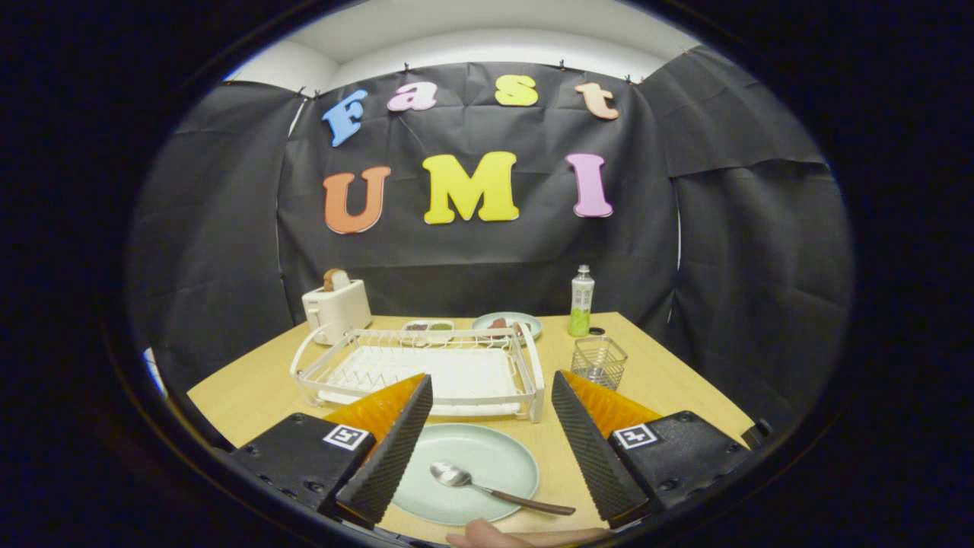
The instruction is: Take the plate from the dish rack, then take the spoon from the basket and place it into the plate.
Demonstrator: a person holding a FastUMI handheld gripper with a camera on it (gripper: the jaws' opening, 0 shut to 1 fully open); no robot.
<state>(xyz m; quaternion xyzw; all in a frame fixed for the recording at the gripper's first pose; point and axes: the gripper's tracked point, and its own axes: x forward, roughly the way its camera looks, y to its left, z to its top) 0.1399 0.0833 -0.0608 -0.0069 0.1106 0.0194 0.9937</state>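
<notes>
A pale green plate lies flat on the wooden table, just in front of the white dish rack. A spoon with a metal bowl and dark brown handle rests in the plate, its handle sticking out over the plate's right rim. My gripper hovers above the plate, open, with nothing between its fingers. The plate and spoon show in the gap between the fingers. The wire basket stands to the right of the rack, beyond my right finger. The rack holds no dishes.
A white toaster with a slice of bread stands behind the rack's left end. Behind the rack are a small dish, a second green plate with food and a green bottle. A fingertip shows below the plate.
</notes>
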